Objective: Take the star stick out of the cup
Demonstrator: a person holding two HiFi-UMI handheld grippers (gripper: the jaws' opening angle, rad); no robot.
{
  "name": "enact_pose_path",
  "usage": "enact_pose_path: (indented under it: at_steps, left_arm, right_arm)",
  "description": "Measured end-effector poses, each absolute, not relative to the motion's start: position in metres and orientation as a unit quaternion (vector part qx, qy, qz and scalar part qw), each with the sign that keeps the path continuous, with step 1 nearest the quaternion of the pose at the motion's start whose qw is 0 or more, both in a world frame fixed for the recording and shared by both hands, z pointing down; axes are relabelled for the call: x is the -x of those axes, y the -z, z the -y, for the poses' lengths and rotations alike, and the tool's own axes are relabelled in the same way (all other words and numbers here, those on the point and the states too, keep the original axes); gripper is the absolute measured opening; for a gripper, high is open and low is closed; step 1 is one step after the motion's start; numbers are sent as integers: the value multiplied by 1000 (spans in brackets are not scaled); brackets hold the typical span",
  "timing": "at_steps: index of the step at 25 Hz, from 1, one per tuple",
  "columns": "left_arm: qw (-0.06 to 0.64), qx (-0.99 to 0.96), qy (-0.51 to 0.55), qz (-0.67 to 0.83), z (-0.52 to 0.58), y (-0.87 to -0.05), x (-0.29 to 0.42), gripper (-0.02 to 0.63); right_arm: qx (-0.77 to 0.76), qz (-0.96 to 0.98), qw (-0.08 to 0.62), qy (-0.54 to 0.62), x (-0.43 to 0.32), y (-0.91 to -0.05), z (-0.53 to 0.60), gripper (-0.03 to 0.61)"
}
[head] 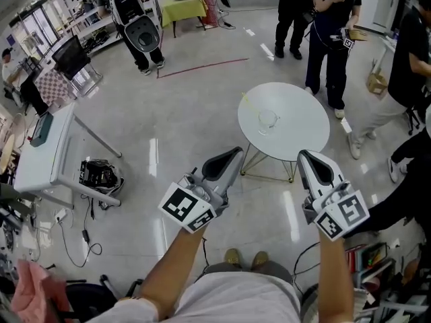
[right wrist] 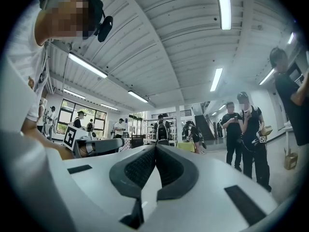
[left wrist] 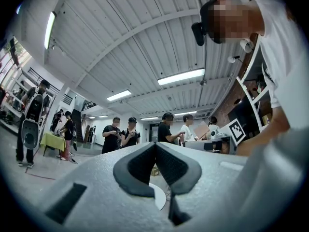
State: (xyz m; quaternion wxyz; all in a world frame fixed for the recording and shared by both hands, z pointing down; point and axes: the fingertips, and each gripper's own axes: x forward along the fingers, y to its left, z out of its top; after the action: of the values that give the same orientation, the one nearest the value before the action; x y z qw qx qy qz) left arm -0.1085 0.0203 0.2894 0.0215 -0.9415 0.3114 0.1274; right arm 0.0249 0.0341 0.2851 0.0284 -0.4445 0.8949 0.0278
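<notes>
In the head view a clear glass cup (head: 268, 119) stands on a round white table (head: 296, 136). A thin yellowish stick (head: 248, 103) leans out of the cup toward the left; its star end is too small to make out. Both grippers are held up in front of me, short of the table and pointing upward. My left gripper (head: 232, 155) is shut with nothing in it, its dark pads (left wrist: 145, 166) pressed together. My right gripper (head: 308, 157) is also shut and empty, its pads (right wrist: 166, 170) meeting at the tip.
Several people stand beyond and to the right of the table, one (head: 333, 19) close to its far edge. A white desk (head: 47, 150) is at the left, with a dark bag (head: 101, 175) and cables on the floor beside it. A shelf corner (head: 367, 261) is at the lower right.
</notes>
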Motion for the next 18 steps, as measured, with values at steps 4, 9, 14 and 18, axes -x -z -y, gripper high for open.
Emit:
enact_pose_path:
  at_steps: [4, 9, 14, 18]
  left_arm:
    - [20, 943, -130, -306, -13, -292, 113, 15]
    - [18, 944, -132, -300, -6, -294, 123, 15]
    - [14, 946, -131, -298, -1, -297, 129, 15]
    - [9, 946, -129, -298, 6, -302, 131, 15]
  right_arm:
    - [451, -892, 24, -30, -22, -287, -29, 11]
    - [456, -889, 19, -31, -12, -288, -25, 11]
    - [461, -887, 15, -33, -7, -289, -22, 11]
    - [464, -885, 11, -33, -8, -291, -16, 11]
